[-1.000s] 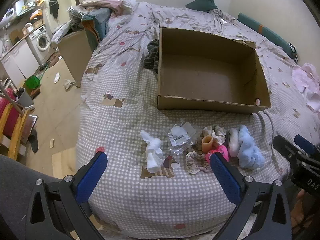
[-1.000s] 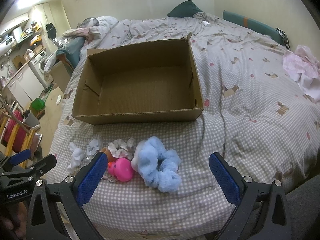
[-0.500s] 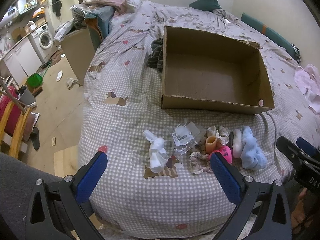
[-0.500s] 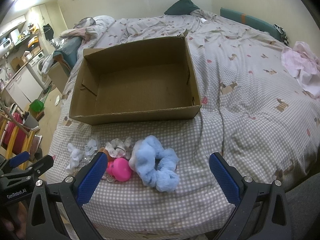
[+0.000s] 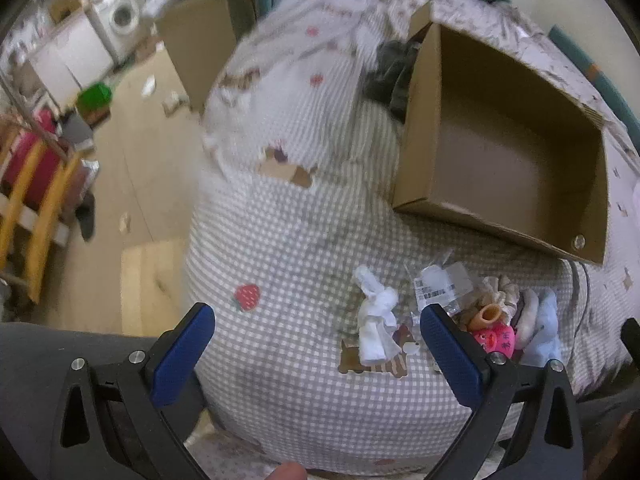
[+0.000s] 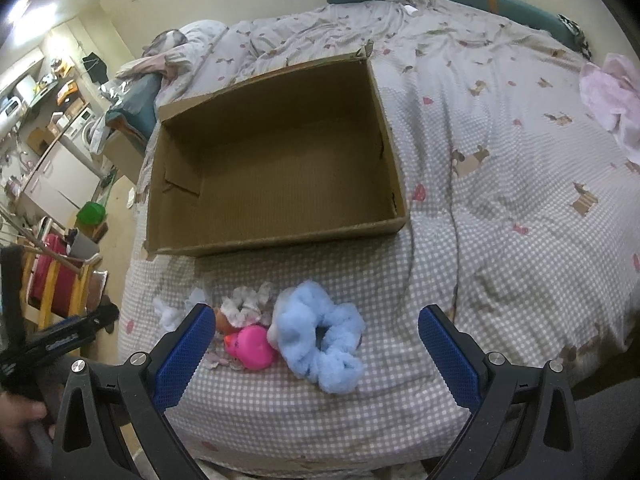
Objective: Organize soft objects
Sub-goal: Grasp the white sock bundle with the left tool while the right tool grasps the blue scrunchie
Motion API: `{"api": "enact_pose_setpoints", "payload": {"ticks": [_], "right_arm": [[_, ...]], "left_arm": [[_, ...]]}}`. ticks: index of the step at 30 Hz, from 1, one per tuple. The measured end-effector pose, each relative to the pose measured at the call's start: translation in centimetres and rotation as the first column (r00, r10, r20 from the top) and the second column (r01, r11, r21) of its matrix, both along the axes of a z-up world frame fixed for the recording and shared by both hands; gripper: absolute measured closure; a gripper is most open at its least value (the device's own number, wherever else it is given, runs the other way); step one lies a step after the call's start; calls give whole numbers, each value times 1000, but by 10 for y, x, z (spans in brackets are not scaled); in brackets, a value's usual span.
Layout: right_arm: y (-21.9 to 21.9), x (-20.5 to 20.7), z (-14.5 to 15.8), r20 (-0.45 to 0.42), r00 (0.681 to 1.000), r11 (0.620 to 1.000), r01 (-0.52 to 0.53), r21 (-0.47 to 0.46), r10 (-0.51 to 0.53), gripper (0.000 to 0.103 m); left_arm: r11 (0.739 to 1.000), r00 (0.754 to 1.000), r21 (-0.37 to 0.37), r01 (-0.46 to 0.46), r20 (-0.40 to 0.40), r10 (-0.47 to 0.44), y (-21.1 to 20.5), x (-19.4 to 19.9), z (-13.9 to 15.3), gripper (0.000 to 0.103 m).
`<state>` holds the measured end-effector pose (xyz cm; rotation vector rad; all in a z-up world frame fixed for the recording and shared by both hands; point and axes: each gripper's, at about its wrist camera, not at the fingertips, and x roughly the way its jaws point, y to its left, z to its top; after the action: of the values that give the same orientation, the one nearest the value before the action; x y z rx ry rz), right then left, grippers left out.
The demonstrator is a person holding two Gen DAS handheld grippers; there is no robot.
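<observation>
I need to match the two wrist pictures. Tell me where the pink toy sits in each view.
Left wrist: pink toy at lower right, just beyond the gripper's right fingertip.
Right wrist: pink toy at lower centre-left, touching the blue scrunchie.
Shared landmark: the cardboard box behind it.

Right wrist view: scrunchie point(image 6: 320, 340) lies on bed point(image 6: 500, 200) betw. the two fingers point(image 6: 186, 356), nearer the left one; duck toy point(image 6: 250, 346) touches its left side, small frilly scrunchie point(image 6: 246, 304) just behind duck. Cardboard box point(image 6: 276, 236) sits beyond the pile. Left wrist view: knotted cloth point(image 5: 376, 320) lies betw. fingers point(image 5: 448, 354), near the right one; plastic packet point(image 5: 440, 282) just beyond that fingertip, box point(image 5: 496, 228) farther back, to the right.
</observation>
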<state>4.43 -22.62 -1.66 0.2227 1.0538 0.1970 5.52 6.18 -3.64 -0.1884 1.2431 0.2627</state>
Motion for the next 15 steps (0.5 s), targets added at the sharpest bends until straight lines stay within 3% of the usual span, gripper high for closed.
{"api": "enact_pose_setpoints", "payload": {"ticks": [2,5,9,13,15], "right_arm": [[-4,5,1,-4,1000,1000,7,13,-7,0],[-10,11,-6,-20,999,999,27,29,-26,0],[-14,15,-25,-97,994,998,45,46,-40,0],[-14,17,-39,-155,987,997,47,66,-36,0],[-15,18,-41,-164,986,996,53,65,-41,0]], "left_arm": [[1000,999,-29,4,-50,-6,1,8,-14,3],[997,994,-82,13,-111,-22,-2,16,-34,17],[994,984,-63,84,-151,-93,-18,29,-56,39],[989,975,-90,119,-178,-134,-29,35,-72,44],[987,972,-100,126,-189,-143,-32,37,-79,64]]}}
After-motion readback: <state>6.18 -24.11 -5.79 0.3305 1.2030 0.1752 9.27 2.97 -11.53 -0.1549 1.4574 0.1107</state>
